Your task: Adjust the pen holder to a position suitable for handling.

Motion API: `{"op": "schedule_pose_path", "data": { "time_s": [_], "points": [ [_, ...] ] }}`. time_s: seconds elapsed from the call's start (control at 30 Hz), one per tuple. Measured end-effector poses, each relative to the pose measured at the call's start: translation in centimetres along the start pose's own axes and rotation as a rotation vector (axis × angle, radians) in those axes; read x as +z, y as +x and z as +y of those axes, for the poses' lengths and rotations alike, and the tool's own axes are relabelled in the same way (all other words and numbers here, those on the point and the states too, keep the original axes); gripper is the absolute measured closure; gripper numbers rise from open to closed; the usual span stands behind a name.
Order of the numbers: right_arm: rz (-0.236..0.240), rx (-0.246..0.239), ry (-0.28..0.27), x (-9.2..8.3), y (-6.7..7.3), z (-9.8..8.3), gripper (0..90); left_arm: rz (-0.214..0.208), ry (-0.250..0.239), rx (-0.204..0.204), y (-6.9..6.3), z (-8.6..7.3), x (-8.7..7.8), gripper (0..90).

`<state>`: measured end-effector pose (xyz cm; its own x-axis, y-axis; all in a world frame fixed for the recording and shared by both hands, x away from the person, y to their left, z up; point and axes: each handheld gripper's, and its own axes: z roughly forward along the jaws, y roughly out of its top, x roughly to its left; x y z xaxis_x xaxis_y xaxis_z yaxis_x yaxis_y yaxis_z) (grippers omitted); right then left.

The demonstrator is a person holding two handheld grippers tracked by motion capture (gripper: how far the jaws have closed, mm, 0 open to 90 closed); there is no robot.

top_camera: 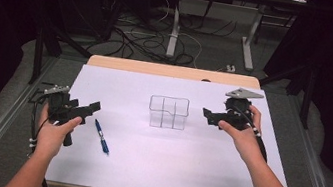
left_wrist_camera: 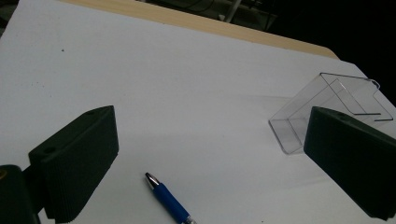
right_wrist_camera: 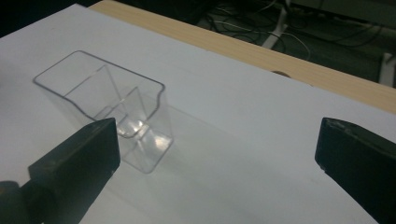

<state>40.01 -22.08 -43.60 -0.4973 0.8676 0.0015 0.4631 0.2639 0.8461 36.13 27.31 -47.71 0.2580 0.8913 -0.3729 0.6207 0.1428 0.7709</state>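
High view: clear plastic organizer (top_camera: 168, 112) stands upright near the middle of the white tabletop (top_camera: 157, 173), divided into compartments, nothing seen inside. Blue pen (top_camera: 102, 137) lies flat on the tabletop to the organizer's left, well apart from it, just beside the left gripper (top_camera: 93, 107).

Right gripper (top_camera: 207, 115) sits just right of the organizer, not touching it; fingers spread wide, nothing between them. Right gripper view: both black fingers (right_wrist_camera: 79, 158) far apart, the organizer (right_wrist_camera: 105, 105) ahead past the left-hand finger, bare tabletop (right_wrist_camera: 243, 154) in the gap.

Left gripper fingers also wide open, holding nothing. Left gripper view: the pen (left_wrist_camera: 168, 200) lies on the tabletop (left_wrist_camera: 163, 93) between the two fingers (left_wrist_camera: 77, 161), tip pointing away, no contact; the organizer (left_wrist_camera: 327, 109) shows partly behind the right-hand finger.

Both hands held low above the tabletop, cables trailing back.
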Motion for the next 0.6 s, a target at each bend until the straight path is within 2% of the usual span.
{"op": "schedule_pose_path", "data": {
  "time_s": [0.03, 0.17, 0.3, 0.4, 0.43, 0.5, 0.57, 0.6],
  "points": [
    [-0.013, 0.023, -0.009, -0.1, -0.4, -0.4, 0.0, -0.001, -0.013, -0.006, 0.0, 0.0, 0.1, 3.4],
    [-0.065, 0.123, -0.036, -0.7, -2.0, -1.9, 0.0, -0.002, 0.004, -0.017, 0.1, 0.0, -0.1, 4.1],
    [-0.097, 0.188, -0.050, -1.2, -3.0, -3.1, 0.0, 0.008, -0.010, -0.011, 0.2, -0.1, -0.1, 6.1],
    [-0.116, 0.209, -0.055, -1.7, -3.5, -3.9, 0.0, 0.010, -0.008, -0.018, 0.1, -0.1, -0.1, 9.2],
    [-0.138, 0.221, -0.042, -1.9, -3.5, -4.2, 0.0, 0.008, -0.006, -0.021, 0.1, -0.1, -0.2, 10.1],
    [-0.142, 0.214, -0.038, -2.1, -3.6, -4.4, 0.0, 0.010, -0.013, -0.029, 0.1, -0.1, -0.1, 10.1],
    [-0.135, 0.230, -0.045, -2.1, -3.5, -4.7, 0.0, 0.005, -0.008, -0.045, 0.0, -0.1, -0.1, 11.4],
    [-0.139, 0.215, -0.042, -2.2, -3.6, -4.9, 0.0, 0.007, -0.008, -0.047, 0.0, -0.1, -0.1, 12.6]
  ]
}}
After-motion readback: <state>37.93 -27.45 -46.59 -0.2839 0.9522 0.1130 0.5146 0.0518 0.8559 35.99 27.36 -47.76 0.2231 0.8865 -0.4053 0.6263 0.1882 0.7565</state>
